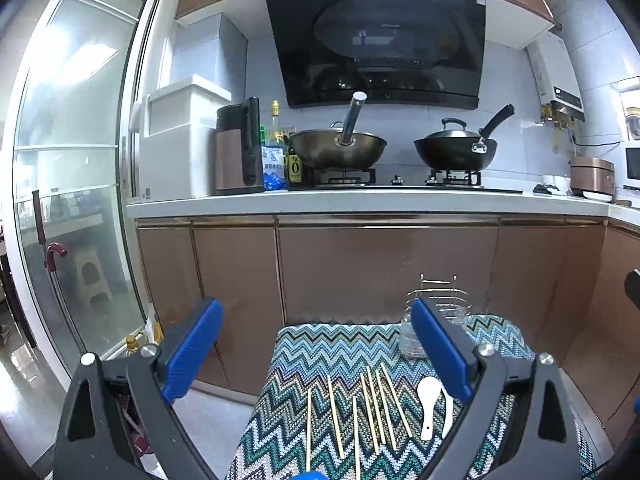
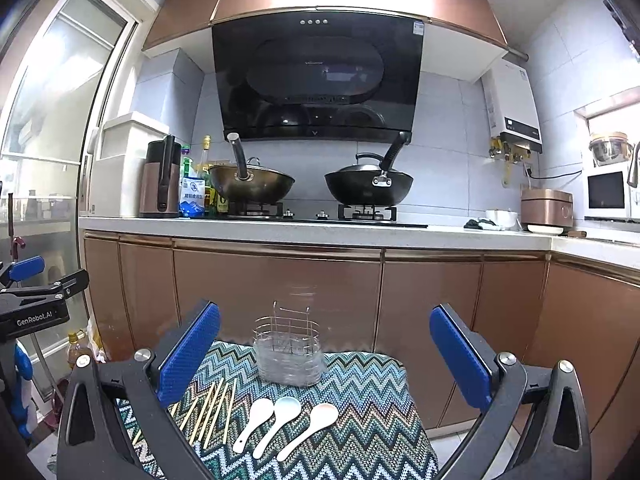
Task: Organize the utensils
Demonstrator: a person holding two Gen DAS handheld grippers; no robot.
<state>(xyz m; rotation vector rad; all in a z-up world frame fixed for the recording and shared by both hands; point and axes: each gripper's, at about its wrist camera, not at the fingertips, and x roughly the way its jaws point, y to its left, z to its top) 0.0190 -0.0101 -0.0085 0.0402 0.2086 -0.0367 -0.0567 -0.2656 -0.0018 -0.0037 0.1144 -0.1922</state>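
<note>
On the zigzag-patterned woven cloth surface (image 2: 360, 408), thin pale wooden chopsticks (image 1: 372, 408) lie loose near the left edge. Three white ceramic spoons (image 2: 280, 420) lie near the front edge, and the wire utensil holder with a clear base (image 2: 290, 354) stands at the far edge. Both the left gripper (image 1: 316, 354) and the right gripper (image 2: 324, 358) hover above the surface with jaws spread wide and empty.

The chopsticks look light and stiff, and they may roll; I would pinch one at its middle. The spoons look smooth and fragile, so the handle is the better place. The middle of the surface is free, but its edges are close.
</note>
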